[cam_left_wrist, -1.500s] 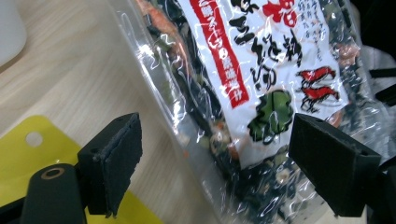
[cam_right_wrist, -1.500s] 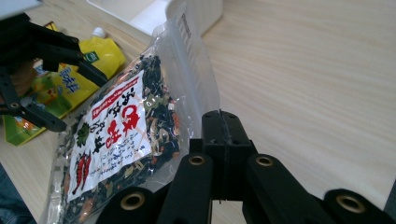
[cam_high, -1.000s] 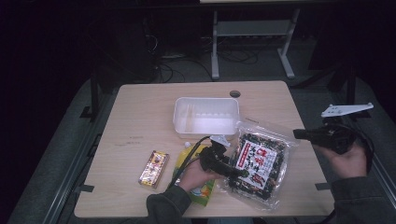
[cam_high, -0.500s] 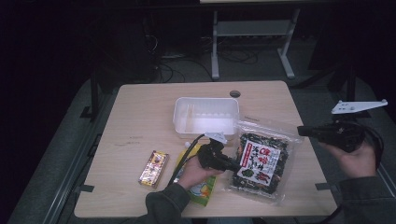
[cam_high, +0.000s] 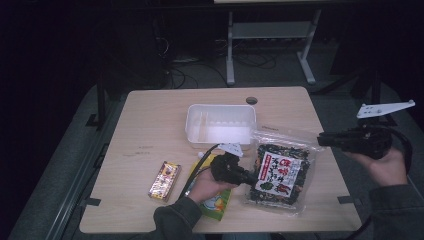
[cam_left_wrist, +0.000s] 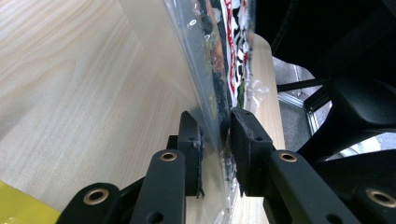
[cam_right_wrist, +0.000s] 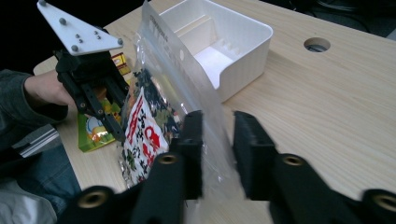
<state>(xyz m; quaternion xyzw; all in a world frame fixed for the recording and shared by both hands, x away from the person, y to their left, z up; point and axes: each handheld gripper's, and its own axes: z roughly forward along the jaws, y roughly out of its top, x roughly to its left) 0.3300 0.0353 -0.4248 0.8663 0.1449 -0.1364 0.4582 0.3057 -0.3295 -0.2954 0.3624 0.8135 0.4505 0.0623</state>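
Gripping the seaweed bag (cam_high: 277, 172) at its left edge, we work at a pale wooden table (cam_high: 150, 130) in a dark room.

Our left gripper (cam_left_wrist: 216, 135) is clenched on the bag's clear edge, with the bag lying on the table's right half, in front of the white tray (cam_high: 221, 123). Our right gripper (cam_right_wrist: 218, 140) has just been opening; its jaws stand apart around the bag's clear top edge, not pressing it. A candy bar (cam_high: 164, 180) and a yellow-green packet (cam_high: 218, 202) lie near the front edge. Behind the table we see grey floor, cables and a metal stand (cam_high: 270, 37).
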